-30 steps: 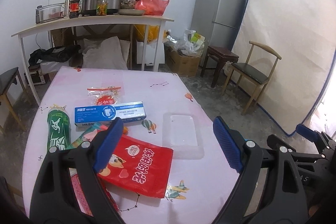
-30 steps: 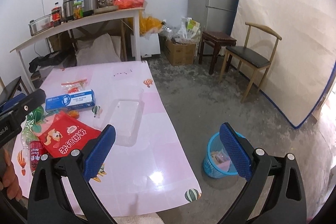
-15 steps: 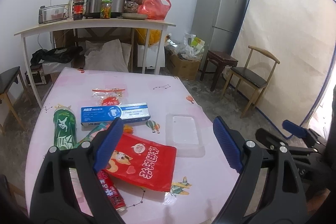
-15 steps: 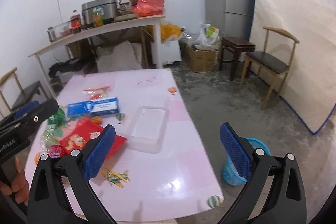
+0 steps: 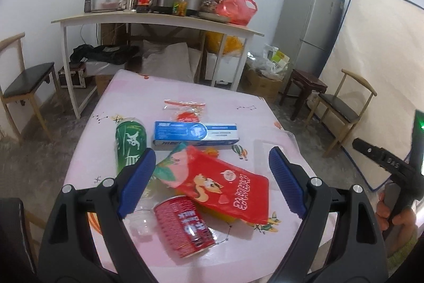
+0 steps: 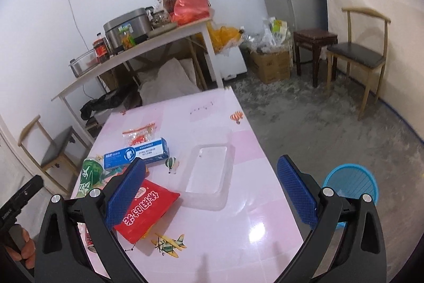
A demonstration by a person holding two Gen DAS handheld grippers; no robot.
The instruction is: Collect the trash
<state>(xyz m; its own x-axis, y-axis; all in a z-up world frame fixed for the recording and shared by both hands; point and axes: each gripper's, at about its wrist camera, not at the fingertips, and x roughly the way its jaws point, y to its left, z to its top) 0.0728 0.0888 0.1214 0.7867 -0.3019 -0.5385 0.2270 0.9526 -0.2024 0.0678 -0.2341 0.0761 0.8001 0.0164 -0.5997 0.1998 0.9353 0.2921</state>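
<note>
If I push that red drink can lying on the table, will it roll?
The red cylindrical drink can lies on its side on the smooth pink table, so it probably rolls sideways. The red snack bag beside it may stop it.

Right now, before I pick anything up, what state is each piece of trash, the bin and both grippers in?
left gripper: open, empty
right gripper: open, empty
red can: lying on its side
green bottle: lying down
toothpaste box: flat, closed
red snack bag: flat, overlapping other wrappers
clear plastic tray: lying flat, empty
blue bin: upright on the floor beside the table
</note>
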